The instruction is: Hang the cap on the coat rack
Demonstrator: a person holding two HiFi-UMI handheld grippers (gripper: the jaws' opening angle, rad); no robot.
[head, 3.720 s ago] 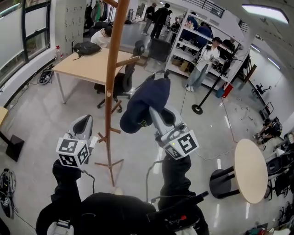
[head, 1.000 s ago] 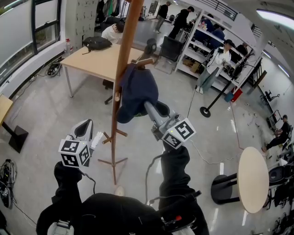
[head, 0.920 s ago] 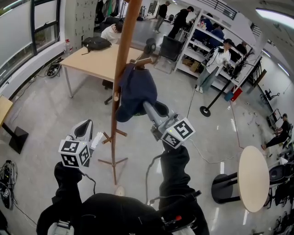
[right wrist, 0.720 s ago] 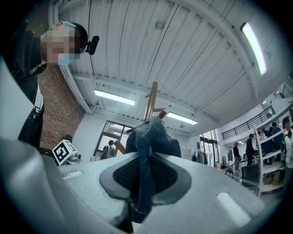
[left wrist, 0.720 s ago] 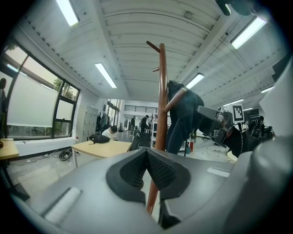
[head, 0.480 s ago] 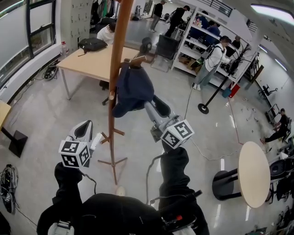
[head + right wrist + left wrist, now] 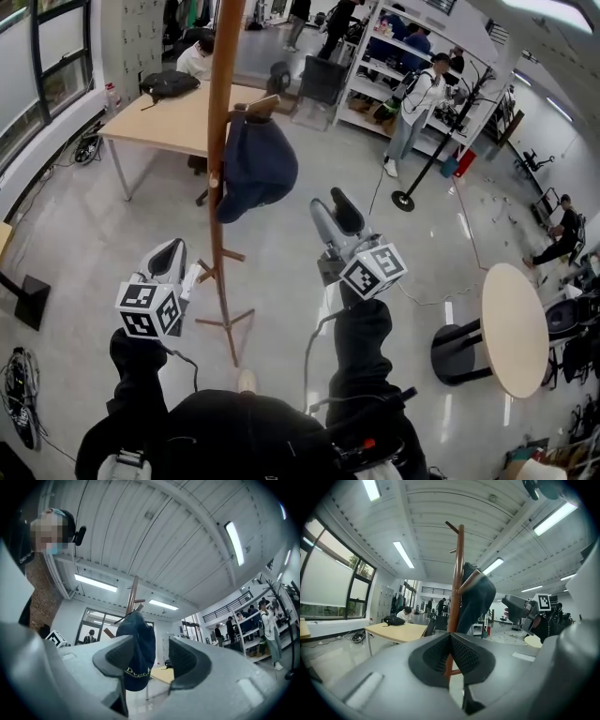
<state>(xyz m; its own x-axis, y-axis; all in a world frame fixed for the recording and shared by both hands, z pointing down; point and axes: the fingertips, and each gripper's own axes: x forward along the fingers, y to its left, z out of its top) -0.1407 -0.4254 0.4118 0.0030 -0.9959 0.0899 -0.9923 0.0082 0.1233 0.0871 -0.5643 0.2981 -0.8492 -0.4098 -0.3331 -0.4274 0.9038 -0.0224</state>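
Observation:
The dark blue cap (image 7: 255, 165) hangs by itself from a slanted peg of the brown wooden coat rack (image 7: 217, 141). My right gripper (image 7: 331, 208) is open, a short way to the right of the cap and clear of it. Its jaws have just been opening and nothing lies between them. Looking along these jaws in the right gripper view (image 7: 150, 660), the cap (image 7: 138, 651) hangs some way beyond them on the rack (image 7: 132, 592). My left gripper (image 7: 170, 260) is low and left of the pole, shut and empty. In its own view (image 7: 450, 645) the pads meet in front of the pole (image 7: 457, 573) and cap (image 7: 477, 599).
The rack's spread feet (image 7: 225, 324) stand on the floor just ahead of me. A wooden desk (image 7: 155, 122) with a black bag is behind the rack. A stanchion (image 7: 404, 199) and shelves with people (image 7: 412, 66) are at the back right, and a round table (image 7: 514, 328) at the right.
My right gripper has let go of the cap, opened wide and drawn back to the right. The cap stays hanging on the peg. The left gripper has kept still.

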